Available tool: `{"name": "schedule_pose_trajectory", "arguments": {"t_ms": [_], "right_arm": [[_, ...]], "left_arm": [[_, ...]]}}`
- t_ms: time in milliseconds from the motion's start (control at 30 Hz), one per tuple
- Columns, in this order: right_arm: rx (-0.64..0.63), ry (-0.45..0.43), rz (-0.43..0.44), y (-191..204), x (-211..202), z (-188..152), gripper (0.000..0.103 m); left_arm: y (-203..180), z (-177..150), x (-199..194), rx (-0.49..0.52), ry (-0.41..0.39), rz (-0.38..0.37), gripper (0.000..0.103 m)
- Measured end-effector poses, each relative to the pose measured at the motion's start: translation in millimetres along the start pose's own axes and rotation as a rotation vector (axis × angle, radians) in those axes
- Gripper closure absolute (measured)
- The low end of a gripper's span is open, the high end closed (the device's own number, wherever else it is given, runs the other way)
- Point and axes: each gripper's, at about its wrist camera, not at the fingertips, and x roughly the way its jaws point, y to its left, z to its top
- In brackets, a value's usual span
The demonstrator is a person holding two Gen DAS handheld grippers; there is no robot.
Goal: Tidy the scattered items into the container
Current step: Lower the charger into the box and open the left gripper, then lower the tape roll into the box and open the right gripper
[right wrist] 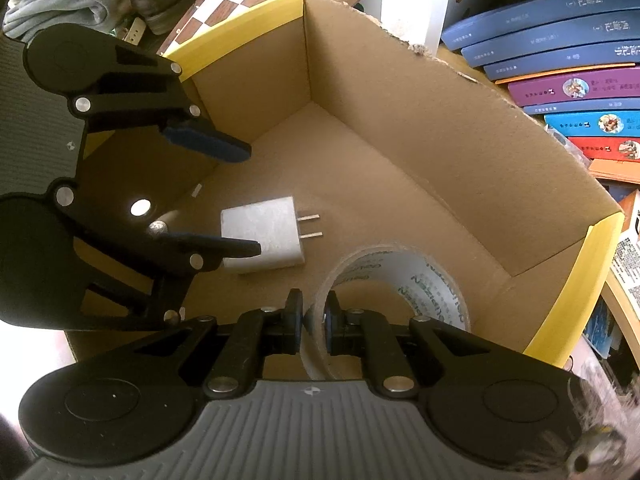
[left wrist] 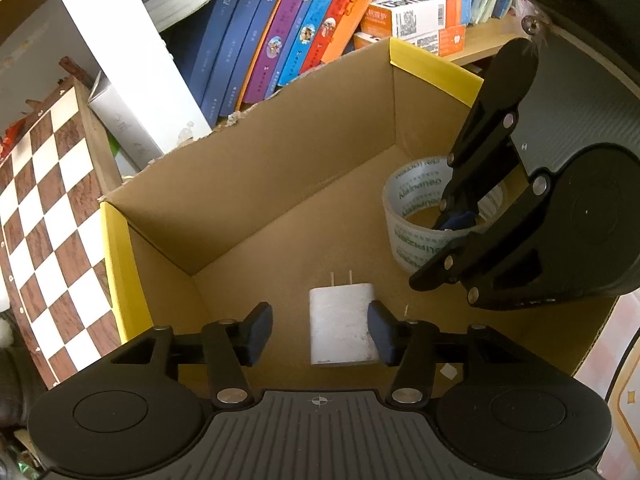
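Setting: cluttered bookshelf corner, an open brown cardboard box with yellow-taped rims [left wrist: 120, 272] in the middle.

Left to right, from the left wrist camera:
- One brown-and-white wooden chessboard [left wrist: 44, 216], leaning just beside the box's left wall.
- One white shelf upright [left wrist: 132, 56], behind the box.
- One row of upright paperback books [left wrist: 288, 28], blue, purple, red and orange spines; count uncertain.
- Two orange-and-white cartons [left wrist: 416, 12], stacked on the shelf beyond the box's far corner.

Inside the box, two items:
- One white two-pin plug charger [left wrist: 342, 326], flat on the cardboard floor, pins pointing away from the left gripper.
- One roll of clear printed packing tape [left wrist: 412, 216], standing on edge near the right wall.

Grippers, two:
- Left gripper [left wrist: 320, 334]: spread wide, the charger between its blue pads [left wrist: 258, 332]; right pad at the charger's side, left pad apart. Nothing held.
- Right gripper [right wrist: 312, 326]: closed, pinching the tape's wall, one finger inside the ring, one outside.
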Motion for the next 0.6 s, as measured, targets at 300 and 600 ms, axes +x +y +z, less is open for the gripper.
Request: {"name": "schedule_pose_trajectory", "arguments": {"t_ms": [300, 600], "right_arm": [[0.007, -0.006, -0.02, 2, -5, 0, 0.083], [0.024, -0.068, -0.014, 7, -35, -1, 0.078]], "left_arm": [[-2, -4, -11, 0.01, -0.039, 0.028, 0.039], [-3, -7, -40, -0.009, -0.091, 0.053, 0.039]]}}
